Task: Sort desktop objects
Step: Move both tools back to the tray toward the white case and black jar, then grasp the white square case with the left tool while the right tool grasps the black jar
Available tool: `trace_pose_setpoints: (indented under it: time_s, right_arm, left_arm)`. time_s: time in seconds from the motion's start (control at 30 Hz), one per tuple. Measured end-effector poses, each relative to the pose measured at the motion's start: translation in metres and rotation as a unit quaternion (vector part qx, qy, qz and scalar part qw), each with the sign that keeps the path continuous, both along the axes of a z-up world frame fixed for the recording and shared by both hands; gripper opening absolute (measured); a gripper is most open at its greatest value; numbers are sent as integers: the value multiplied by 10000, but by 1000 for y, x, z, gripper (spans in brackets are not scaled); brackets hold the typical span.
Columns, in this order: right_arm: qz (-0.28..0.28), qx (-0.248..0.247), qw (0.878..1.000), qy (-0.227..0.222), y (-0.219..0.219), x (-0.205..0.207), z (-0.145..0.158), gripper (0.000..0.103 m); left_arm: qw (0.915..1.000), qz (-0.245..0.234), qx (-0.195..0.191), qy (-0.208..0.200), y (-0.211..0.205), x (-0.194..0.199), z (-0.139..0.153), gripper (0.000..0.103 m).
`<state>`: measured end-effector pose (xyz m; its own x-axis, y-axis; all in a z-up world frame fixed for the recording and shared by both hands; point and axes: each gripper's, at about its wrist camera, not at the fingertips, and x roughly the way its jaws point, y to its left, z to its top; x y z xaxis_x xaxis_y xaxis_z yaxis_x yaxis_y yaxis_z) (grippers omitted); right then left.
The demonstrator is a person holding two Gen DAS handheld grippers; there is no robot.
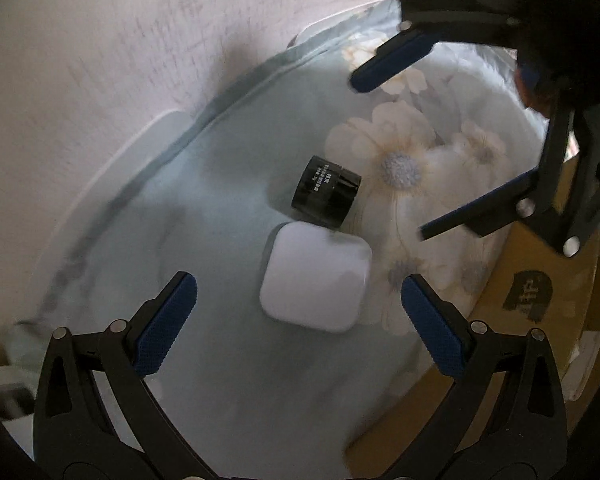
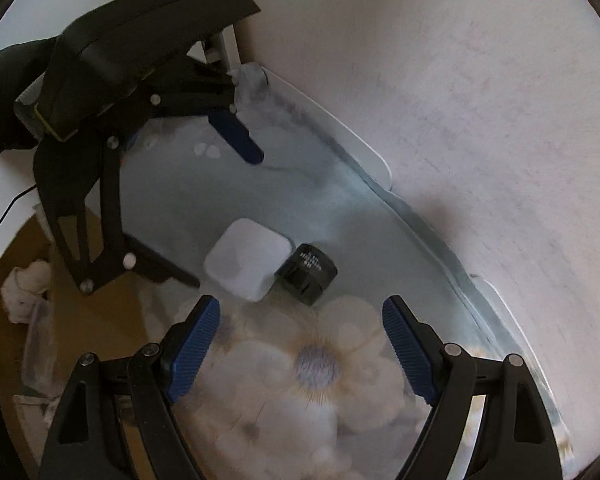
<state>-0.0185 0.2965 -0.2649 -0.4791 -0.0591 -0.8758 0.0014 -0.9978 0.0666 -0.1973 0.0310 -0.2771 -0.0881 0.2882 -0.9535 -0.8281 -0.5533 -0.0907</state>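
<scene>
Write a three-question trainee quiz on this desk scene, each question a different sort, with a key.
1. True or false: the left gripper holds the white case.
2. Multiple choice: what does the black cylinder lie beside? A) the white case B) the cardboard box C) crumpled tissue
3. Fill in: the cloth under both items shows large pale ____.

Key
1. False: its jaws stand open, with the case in front of them, not touching the pads.
2. A: the cylinder lies right against one edge of the case.
3. Flowers.

The right gripper is open and empty too.
</scene>
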Motion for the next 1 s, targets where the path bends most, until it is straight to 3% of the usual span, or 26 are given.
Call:
trace_pose_setpoints:
  time_s: [0.23,0.4,0.47,0.53,0.6,0.7,1.0]
  right_arm:
    - [-48,-216,9998,-12,14,-20,-20,80]
    - [-59,-279,9996,-72,18,-26,-30,73]
    - [-67,-250,9996,-79,20,-27,-33,73]
    - [-103,-275,9995,-98,22,-28,-38,70]
    - [-122,-318,9993,-142,23,-29,-42,54]
    - [-126,-559,9983,-139,27,-27,-45,42]
    - [-217,-556,9982,-93,29,-14,-33,42]
  left_arm:
    - [10000,-25,3,-15,3,4,-22,93]
    - [9999,-46,95,106,5,10,-25,89]
    - [9997,-47,148,199,4,12,-24,83]
    - [9994,-37,220,257,3,12,-22,70]
    - [9992,-20,306,241,1,12,-20,61]
    - [9992,-22,299,259,1,14,-20,61]
    - [9988,175,212,396,-7,25,2,61]
